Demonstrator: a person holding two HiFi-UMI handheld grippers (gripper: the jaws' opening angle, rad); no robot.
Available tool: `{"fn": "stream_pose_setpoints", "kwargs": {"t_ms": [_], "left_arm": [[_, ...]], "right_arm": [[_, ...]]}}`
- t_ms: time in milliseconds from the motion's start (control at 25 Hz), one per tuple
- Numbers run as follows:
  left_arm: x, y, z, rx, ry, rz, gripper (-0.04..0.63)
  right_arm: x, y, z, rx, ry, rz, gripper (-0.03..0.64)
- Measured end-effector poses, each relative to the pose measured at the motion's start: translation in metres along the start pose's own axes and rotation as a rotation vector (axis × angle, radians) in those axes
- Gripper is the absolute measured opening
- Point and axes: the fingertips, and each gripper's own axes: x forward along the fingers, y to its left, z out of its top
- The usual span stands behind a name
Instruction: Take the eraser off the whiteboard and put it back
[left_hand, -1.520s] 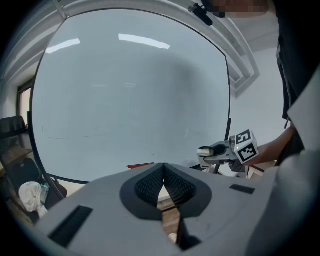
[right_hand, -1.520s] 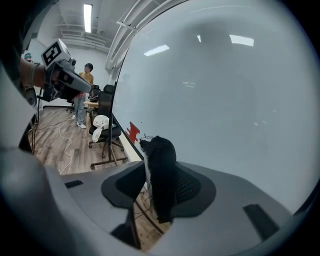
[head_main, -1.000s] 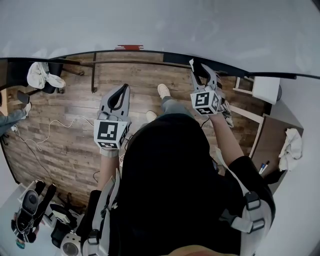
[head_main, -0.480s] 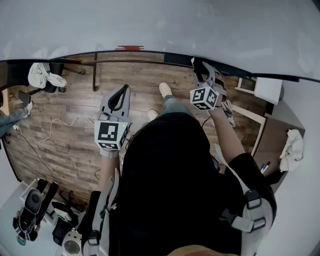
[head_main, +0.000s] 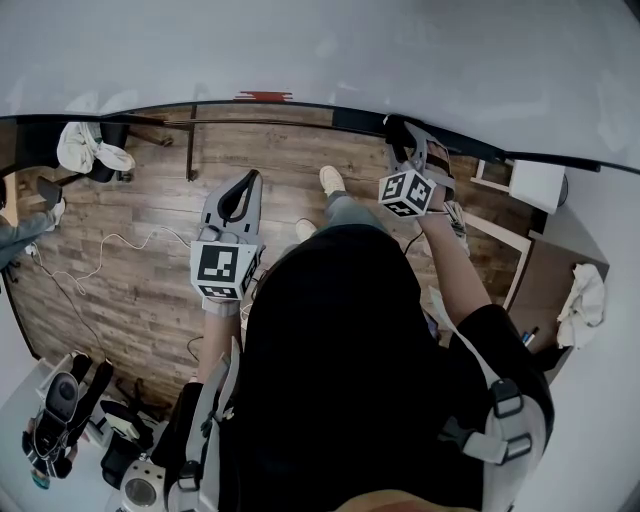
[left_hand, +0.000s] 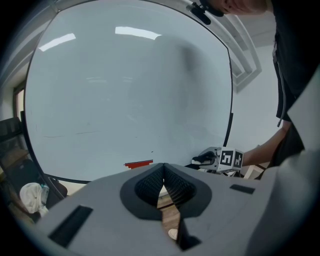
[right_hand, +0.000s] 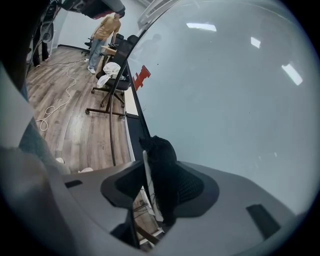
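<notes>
As the jaws of the right gripper (right_hand: 152, 170) eased wider, the eraser (right_hand: 161, 150) sat held between them, lower centre; the left gripper (left_hand: 163, 169) was closed, empty.

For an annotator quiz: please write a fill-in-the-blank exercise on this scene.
1. The black eraser sits between the jaws of the ___ hand-held gripper.
2. The jaws of the left hand-held gripper are ___ and empty.
3. The small strip low on the whiteboard is ___.
Missing words: right; closed; red.
Note: the right hand-held gripper's jaws just opened slightly, eraser between them.
</notes>
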Motion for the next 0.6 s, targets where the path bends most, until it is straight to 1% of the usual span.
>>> {"fn": "stream_pose_setpoints", "kwargs": {"t_ms": [280,440,600], "left_arm": [[-0.002,0.003,0.002,0.003,-0.016,0.008,0.009],[-0.004,0.006,-0.003,-0.012,0.018,0.023,0.009],[-0.006,0.007,-0.003,-0.015,0.022,0.03,0.009]], "right_arm": [[0.008,0.008,0.0,-0.011,0.022,0.033,0.201],[0.012,0.014,0.001,-0.02,0.031,0.05,0.223],[0.013,0.018,0.002,-0.021,0.036,0.067,0.233]]}}
